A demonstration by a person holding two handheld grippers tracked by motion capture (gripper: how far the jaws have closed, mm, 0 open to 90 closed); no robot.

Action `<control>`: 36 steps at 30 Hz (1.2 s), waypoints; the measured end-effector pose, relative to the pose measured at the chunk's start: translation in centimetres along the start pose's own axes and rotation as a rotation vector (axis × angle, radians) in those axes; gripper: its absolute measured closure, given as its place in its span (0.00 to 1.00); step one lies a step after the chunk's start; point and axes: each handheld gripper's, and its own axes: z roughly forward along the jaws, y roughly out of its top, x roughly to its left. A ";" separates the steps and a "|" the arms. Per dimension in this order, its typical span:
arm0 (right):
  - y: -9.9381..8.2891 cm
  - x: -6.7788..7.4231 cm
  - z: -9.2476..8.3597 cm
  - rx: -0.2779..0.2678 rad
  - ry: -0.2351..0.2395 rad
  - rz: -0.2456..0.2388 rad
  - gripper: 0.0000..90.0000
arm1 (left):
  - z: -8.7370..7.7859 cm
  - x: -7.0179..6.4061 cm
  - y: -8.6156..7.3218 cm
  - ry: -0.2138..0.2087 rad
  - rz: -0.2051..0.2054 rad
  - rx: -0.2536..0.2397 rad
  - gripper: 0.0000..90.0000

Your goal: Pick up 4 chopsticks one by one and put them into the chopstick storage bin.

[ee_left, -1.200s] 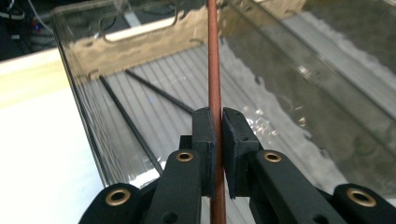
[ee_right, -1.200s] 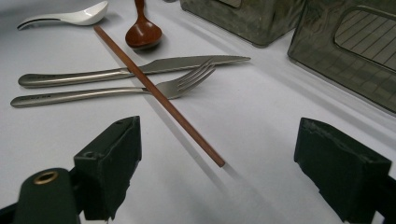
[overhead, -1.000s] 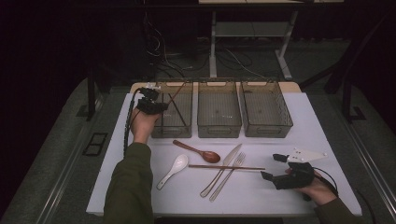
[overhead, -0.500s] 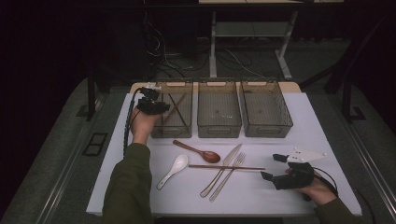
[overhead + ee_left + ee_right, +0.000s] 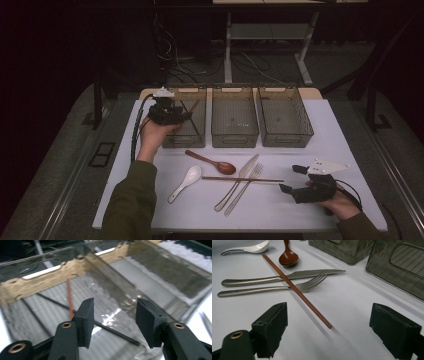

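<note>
On the table [image 5: 320,125] three bins are standing in a row at the far side: the left bin [image 5: 197,142], the middle bin [image 5: 234,140] and the right bin [image 5: 285,141]. Inside the left bin chopsticks [image 5: 70,298] are lying crossed. In front of the bins the cutlery is lying: the ladle-shaped spoon [image 5: 185,183] at the left, the other spoon [image 5: 212,162] just behind it, then the knife [image 5: 239,181] and the fork [image 5: 245,187] side by side, with one chopstick [image 5: 242,179] lying across both.
</note>
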 end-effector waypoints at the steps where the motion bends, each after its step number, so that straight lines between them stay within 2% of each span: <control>1: 0.0 0.0 0.0 0.000 0.000 0.000 0.16 | -0.2 -0.3 -0.1 -0.011 0.006 -0.008 0.52; 7: 0.0 0.0 0.0 0.002 -0.001 0.002 0.16 | -0.6 -2.5 -0.6 -0.093 0.056 -0.003 0.45; 16: 0.0 0.0 0.0 0.002 -0.002 0.000 0.16 | -0.9 -6.2 -1.8 -0.180 0.141 0.008 0.41; 21: 0.0 0.0 0.0 0.004 -0.001 0.002 0.16 | -1.0 -7.9 -2.5 -0.222 0.165 -0.010 0.39; 25: 0.0 0.1 0.0 0.009 0.003 0.013 0.16 | -0.9 -9.1 -3.2 -0.251 0.185 0.003 0.37; 26: 0.0 0.1 0.0 0.003 0.001 0.003 0.16 | -0.9 -9.4 -3.3 -0.259 0.192 0.009 0.37; 32: 0.0 0.0 -0.1 -0.002 -0.001 0.001 0.16 | -0.6 -11.2 -4.5 -0.304 0.226 0.016 0.38; 36: 0.0 0.0 -0.1 -0.002 -0.003 -0.001 0.16 | -0.5 -12.1 -5.4 -0.347 0.245 0.031 0.46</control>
